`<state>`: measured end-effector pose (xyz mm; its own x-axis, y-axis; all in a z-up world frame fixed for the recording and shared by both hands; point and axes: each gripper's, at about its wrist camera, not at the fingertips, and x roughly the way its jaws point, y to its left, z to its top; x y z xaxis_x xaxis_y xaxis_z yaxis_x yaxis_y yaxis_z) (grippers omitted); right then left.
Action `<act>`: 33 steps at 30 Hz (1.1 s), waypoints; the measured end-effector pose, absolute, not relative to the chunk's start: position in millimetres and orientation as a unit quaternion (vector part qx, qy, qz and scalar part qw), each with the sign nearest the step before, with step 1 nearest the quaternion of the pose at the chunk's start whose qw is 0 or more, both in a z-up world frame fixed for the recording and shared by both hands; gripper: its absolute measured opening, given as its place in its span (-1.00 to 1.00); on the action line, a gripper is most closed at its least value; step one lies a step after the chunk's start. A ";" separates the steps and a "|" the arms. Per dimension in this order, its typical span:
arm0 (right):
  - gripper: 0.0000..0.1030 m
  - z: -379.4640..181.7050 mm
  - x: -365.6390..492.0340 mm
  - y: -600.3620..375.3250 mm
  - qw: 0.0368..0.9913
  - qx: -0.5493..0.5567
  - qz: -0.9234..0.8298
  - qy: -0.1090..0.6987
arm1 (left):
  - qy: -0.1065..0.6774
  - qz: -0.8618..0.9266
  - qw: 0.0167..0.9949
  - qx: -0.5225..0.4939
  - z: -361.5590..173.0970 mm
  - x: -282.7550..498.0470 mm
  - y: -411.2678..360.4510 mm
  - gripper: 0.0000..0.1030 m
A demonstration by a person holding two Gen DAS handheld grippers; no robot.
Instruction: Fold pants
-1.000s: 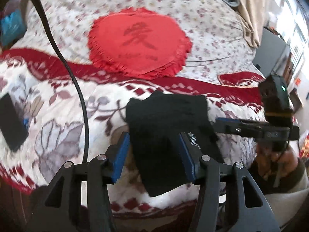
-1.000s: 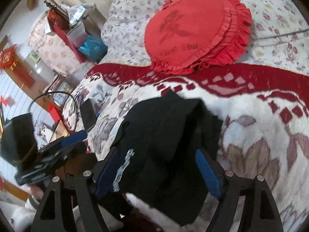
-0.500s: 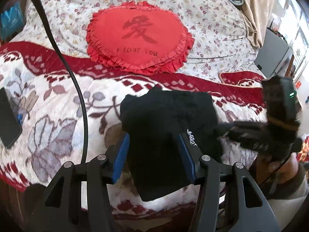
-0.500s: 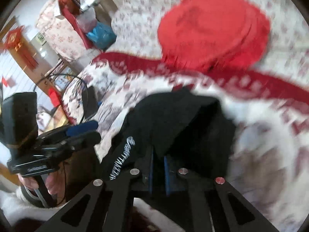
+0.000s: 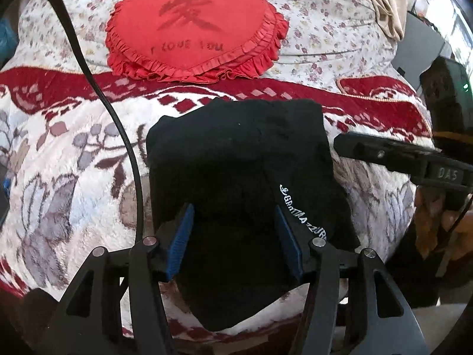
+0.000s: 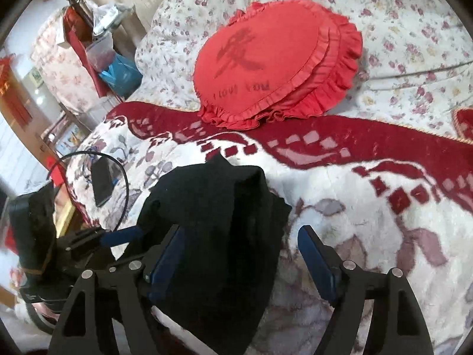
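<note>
Jaws: left gripper (image 5: 235,238) opening, blue pads apart with the pants (image 5: 239,159) lying between and under them, no pad pressing the cloth as far as the view shows; right gripper (image 6: 239,254) also opening, jaws wide, its left finger over the cloth, its right finger over bare blanket (image 6: 369,222). Pants: black, folded to a compact bundle, lying on the blanket at the bed's near edge, the lower flap drooping over that edge. Risks, as judged: the overhanging flap may drag the bundle off the bed if nudged; a pad could catch the top layer while lifting away and undo the fold; the black cable (image 5: 124,136) runs just beside the bundle's left side and may snag the left gripper or sweep the cloth. Edges: bundle's far edge lies near the blanket's red band; white lettering marks its right side. Open room: bare blanket to the right of the bundle and beyond it, up to the cushion (image 5: 195,29), which sits well apart. A phone (image 6: 102,182) lies to the left, apart.
</note>
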<state>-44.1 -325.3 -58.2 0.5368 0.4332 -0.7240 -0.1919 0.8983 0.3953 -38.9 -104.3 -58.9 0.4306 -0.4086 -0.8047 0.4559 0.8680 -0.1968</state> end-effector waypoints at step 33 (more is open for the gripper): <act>-0.62 -23.0 -51.8 -293.5 0.865 0.111 0.212 0.441 | 0.456 -0.199 0.867 0.006 -33.7 -0.4 -89.9 0.23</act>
<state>-51.8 -293.5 -23.0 0.5204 0.4651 -0.7162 -0.2693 0.8852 0.3793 -0.4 -89.9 -33.7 0.5044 -0.3391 -0.7941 0.3508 0.9208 -0.1703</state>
